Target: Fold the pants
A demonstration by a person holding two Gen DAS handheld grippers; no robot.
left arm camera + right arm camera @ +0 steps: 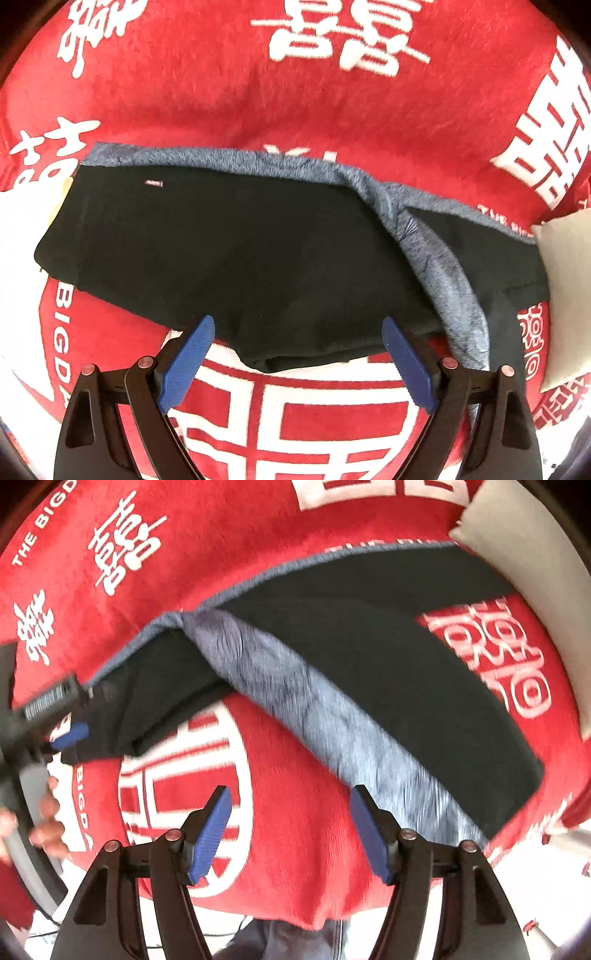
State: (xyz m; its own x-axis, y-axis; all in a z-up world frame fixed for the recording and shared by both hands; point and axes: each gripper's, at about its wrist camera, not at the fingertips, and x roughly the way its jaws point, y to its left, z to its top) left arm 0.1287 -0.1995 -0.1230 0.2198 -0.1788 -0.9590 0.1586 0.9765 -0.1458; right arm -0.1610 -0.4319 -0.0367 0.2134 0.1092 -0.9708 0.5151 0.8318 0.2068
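Black pants (229, 240) with a grey-blue fleece lining lie partly folded on a red blanket (332, 110). A strip of the lining (439, 273) is turned outward across the middle. My left gripper (297, 328) is open and empty, its blue pads straddling the near edge of the folded part. In the right wrist view the pants (388, 657) run from upper right to left, with the lining band (295, 709) diagonal. My right gripper (291, 797) is open and empty, just before the lining's near edge. The left gripper's blue fingertip (72, 736) shows at the pants' left end.
The red blanket (295, 849) with white characters covers the surface. A grey-white pillow (569, 288) lies at the right end of the pants, also in the right wrist view (535, 554). A hand (44, 823) holds the left gripper. The blanket's near edge drops off below.
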